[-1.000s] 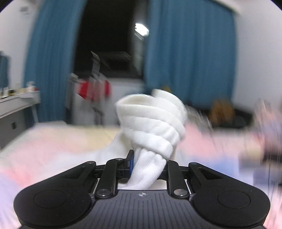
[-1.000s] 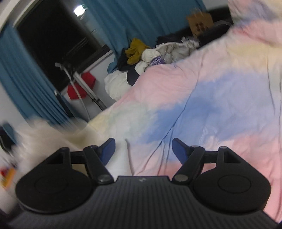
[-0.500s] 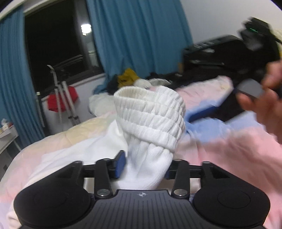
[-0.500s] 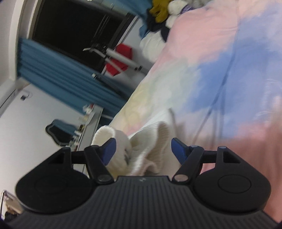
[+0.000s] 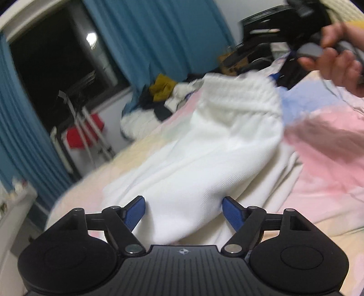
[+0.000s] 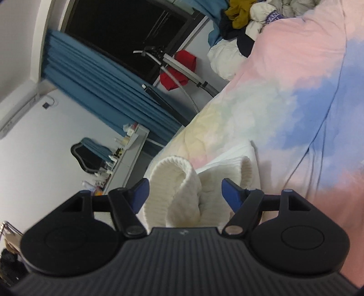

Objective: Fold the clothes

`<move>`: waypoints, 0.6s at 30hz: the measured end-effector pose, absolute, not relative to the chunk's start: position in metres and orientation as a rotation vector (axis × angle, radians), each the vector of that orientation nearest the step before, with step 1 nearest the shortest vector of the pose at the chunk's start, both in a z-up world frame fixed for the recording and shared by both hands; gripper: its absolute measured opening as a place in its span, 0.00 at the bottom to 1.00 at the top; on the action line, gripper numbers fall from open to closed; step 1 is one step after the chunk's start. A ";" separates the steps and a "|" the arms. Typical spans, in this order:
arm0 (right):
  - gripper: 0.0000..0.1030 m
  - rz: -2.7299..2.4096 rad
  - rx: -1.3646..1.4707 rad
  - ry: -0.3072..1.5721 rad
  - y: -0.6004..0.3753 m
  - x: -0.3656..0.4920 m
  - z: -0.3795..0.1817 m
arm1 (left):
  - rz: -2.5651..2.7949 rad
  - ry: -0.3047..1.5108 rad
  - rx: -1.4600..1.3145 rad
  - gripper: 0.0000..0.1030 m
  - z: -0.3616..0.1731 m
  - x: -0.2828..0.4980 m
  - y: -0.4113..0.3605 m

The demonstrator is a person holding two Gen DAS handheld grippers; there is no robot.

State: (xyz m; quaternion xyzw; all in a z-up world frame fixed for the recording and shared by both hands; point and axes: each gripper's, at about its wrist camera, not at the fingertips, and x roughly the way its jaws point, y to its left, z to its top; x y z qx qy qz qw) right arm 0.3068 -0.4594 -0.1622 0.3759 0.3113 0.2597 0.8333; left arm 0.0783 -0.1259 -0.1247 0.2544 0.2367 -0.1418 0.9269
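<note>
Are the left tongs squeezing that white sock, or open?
Open. The left tongs stand spread, their blue tips on either side of the white sock, not pinching it.

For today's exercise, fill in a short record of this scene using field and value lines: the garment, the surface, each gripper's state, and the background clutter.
garment: white sock, ribbed cuff bunched up
surface: pastel pink, blue and yellow bedspread
left gripper: open, sock toe lies between its fingers
right gripper: open, cuff sits between its fingers
right hand: grasping the right gripper's handle
background: clothes pile, blue curtain, dark window
</note>
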 end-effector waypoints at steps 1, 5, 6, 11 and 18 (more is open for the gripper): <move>0.71 0.530 0.765 0.675 -0.455 0.308 -0.161 | -0.287 0.499 0.513 0.75 -0.125 0.078 -0.119; 0.71 0.438 0.710 0.752 -0.442 0.324 -0.173 | -0.302 0.528 0.505 0.75 -0.123 0.072 -0.105; 0.71 0.453 0.742 0.758 -0.441 0.332 -0.179 | -0.318 0.544 0.504 0.75 -0.123 0.072 -0.104; 0.61 0.435 0.794 0.821 -0.427 0.372 -0.204 | -0.387 0.608 0.512 0.77 -0.127 0.069 -0.098; 0.19 0.519 0.769 0.653 -0.421 0.378 -0.178 | -0.420 0.632 0.399 0.77 -0.121 0.068 -0.081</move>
